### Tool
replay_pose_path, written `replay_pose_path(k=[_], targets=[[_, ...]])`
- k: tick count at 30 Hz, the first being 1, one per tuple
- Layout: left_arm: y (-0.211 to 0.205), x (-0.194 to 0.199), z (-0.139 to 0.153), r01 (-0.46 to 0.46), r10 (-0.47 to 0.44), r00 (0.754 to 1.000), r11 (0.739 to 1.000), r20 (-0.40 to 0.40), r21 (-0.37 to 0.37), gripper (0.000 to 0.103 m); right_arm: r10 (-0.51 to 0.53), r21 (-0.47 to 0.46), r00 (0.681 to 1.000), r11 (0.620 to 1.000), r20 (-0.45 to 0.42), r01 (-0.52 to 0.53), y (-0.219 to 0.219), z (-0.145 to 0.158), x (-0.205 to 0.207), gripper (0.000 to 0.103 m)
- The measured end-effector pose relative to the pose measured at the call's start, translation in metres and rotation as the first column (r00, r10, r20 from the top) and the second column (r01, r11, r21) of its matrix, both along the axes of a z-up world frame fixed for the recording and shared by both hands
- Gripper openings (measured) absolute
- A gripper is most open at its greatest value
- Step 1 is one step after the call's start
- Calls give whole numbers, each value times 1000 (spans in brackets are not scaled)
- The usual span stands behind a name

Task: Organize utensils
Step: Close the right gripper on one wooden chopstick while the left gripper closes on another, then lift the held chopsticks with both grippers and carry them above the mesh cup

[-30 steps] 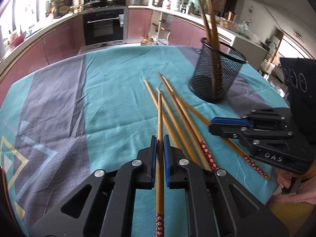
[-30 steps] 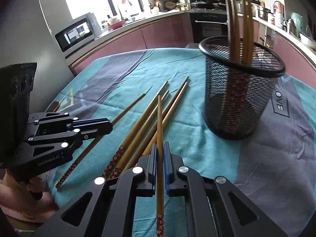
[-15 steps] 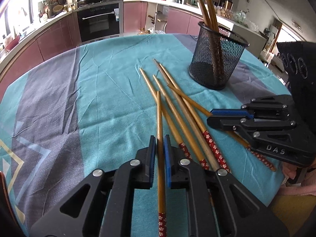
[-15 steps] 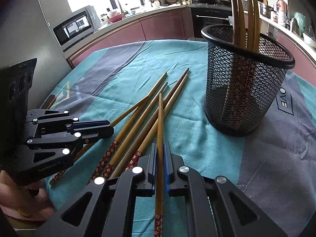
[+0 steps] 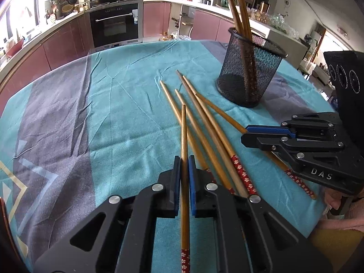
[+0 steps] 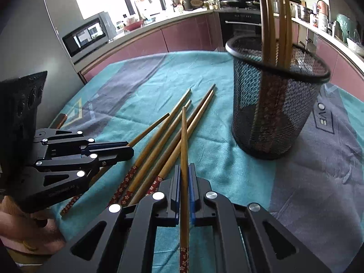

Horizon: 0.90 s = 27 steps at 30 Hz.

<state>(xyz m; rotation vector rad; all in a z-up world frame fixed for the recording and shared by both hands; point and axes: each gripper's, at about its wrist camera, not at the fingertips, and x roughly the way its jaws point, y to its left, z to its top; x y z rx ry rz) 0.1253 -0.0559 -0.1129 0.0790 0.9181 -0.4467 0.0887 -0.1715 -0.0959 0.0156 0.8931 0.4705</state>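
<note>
Two chopsticks are gripped, one lengthwise in each closed gripper, left (image 5: 184, 159) and right (image 6: 184, 167). Mesh holder (image 6: 275, 113) stands ahead-right of the right gripper, nearer it; five loose chopsticks (image 5: 204, 122) lie between.

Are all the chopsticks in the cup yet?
Not yet. Several chopsticks already stand in the black mesh cup. The left claw is shut on one chopstick, and the right claw on another chopstick. About five loose chopsticks lie on the teal cloth.
</note>
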Motion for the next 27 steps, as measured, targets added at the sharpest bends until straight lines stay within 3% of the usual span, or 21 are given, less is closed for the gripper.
replay_pose_path(k=[11,20,27], targets=[[6,-8,43,59,-53,997,991,57,-118,7,-29,105,995,994,100,18,-27,44,-10,6],[11,-17,84,118,-93,989,966,113,-230,7,-61,178,985,984,160,32,-48,70,-17,6],[15,-27,108,143,-102,982,952,161,-270,7,-71,204,977,979,199,29,-59,85,-19,6]])
